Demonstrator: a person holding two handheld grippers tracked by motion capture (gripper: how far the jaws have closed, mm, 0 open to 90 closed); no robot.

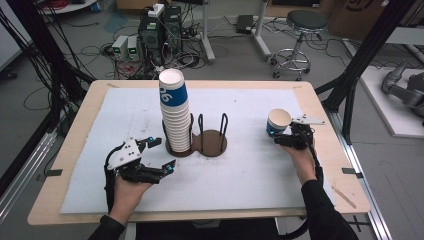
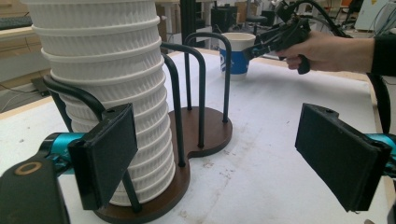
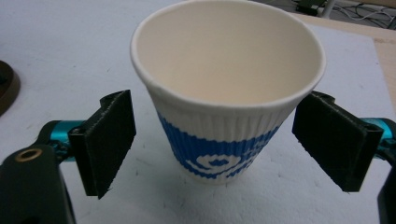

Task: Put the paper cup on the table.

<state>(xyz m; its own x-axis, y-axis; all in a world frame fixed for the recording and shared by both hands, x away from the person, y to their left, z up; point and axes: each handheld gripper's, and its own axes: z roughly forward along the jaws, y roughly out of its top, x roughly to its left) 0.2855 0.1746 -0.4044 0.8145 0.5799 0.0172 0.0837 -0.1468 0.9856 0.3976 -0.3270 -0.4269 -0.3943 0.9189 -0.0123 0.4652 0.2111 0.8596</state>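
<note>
A single paper cup [image 3: 227,91] stands upright on the white mat between the spread, non-touching jaws of the right gripper [image 3: 227,149], apparently just set down, so backing off comes next, while the left gripper [image 2: 233,158], jaws apart and empty, waits beside the cup stack [image 2: 105,93].

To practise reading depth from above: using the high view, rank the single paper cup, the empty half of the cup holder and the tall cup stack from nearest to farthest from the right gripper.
1. Single paper cup, between the jaws of the right gripper.
2. Empty half of the cup holder, mid-table.
3. Tall cup stack, farther left.
</note>
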